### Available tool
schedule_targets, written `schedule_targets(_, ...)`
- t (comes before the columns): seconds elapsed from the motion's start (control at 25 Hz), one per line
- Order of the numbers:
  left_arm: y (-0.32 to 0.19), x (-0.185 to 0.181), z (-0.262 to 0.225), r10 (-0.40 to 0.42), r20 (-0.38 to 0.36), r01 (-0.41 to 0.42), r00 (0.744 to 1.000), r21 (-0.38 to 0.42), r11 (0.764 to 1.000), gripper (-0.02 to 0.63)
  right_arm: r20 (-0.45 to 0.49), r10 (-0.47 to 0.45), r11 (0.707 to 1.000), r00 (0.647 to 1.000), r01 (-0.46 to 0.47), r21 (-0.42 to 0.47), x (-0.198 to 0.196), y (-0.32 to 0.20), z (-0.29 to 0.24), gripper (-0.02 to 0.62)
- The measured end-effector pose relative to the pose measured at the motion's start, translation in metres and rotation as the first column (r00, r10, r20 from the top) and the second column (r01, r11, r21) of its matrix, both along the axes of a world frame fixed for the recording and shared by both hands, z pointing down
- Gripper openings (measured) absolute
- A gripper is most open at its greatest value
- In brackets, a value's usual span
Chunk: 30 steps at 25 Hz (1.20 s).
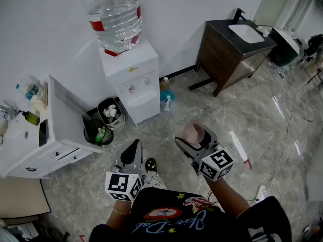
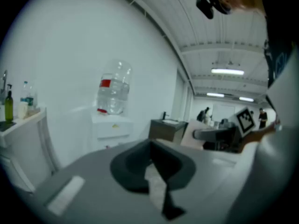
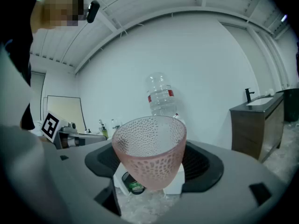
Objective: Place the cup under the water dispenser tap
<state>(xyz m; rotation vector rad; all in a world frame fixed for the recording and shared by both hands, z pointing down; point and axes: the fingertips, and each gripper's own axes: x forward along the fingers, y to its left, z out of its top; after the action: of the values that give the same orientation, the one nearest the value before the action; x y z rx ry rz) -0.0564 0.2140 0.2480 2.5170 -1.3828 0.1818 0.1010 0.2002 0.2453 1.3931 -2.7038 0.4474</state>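
Between wide-spread right tongs [image 3: 154, 164], pink cup [image 3: 148, 141]

The water dispenser [image 1: 136, 84] stands against the wall [image 1: 50, 29], with a big bottle [image 1: 113, 14] on top. Left of it, two bins [image 1: 103, 121] sit on the floor [image 1: 242, 115]. Left of those is a cabinet [image 1: 60, 130] with small bottles [image 1: 28, 92] on it. Just right of the dispenser, two bottles [image 1: 165, 95] stand on the floor. Far right is a sink cabinet [image 1: 232, 49]. In front, well apart from the dispenser, the cup [image 1: 194, 130] sits between the jaws of the right gripper [image 1: 193, 137]. The left gripper [image 1: 133, 147] is to its left.
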Motion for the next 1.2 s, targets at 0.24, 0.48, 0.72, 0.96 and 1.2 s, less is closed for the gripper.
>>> schedule_targets(0.24,-0.122,-0.045,0.037,-0.024,0.025,0.025,0.999,-0.049,0.998,-0.003,-0.015,-0.009,0.997,1.0,0.01,0.082,-0.057,-0.134,0.027,0.36)
schedule_targets(0.48,-0.181,-0.045,0.096,-0.084,0.029,0.086,0.996,-0.072,0.994,-0.003,-0.043,-0.063,0.998,0.997,0.064,0.022,-0.064,-0.238,0.117,0.36)
schedule_targets(0.72,-0.216,-0.036,0.188,-0.163,0.027,0.166,0.986,-0.15,0.975,-0.003,-0.169,-0.074,0.997,0.983,0.07,-0.028,-0.072,-0.318,0.255,0.359)
schedule_targets(0.96,-0.205,-0.04,0.254,-0.208,0.028,0.208,0.978,-0.253,0.945,-0.003,-0.188,-0.089,0.996,0.978,0.083,-0.038,-0.096,-0.368,0.352,0.36)
schedule_targets(1.2,-0.198,-0.063,0.274,-0.299,0.051,0.299,0.953,-0.314,0.901,-0.003,-0.167,-0.03,0.998,0.986,0.021,-0.056,-0.108,-0.414,0.395,0.36)
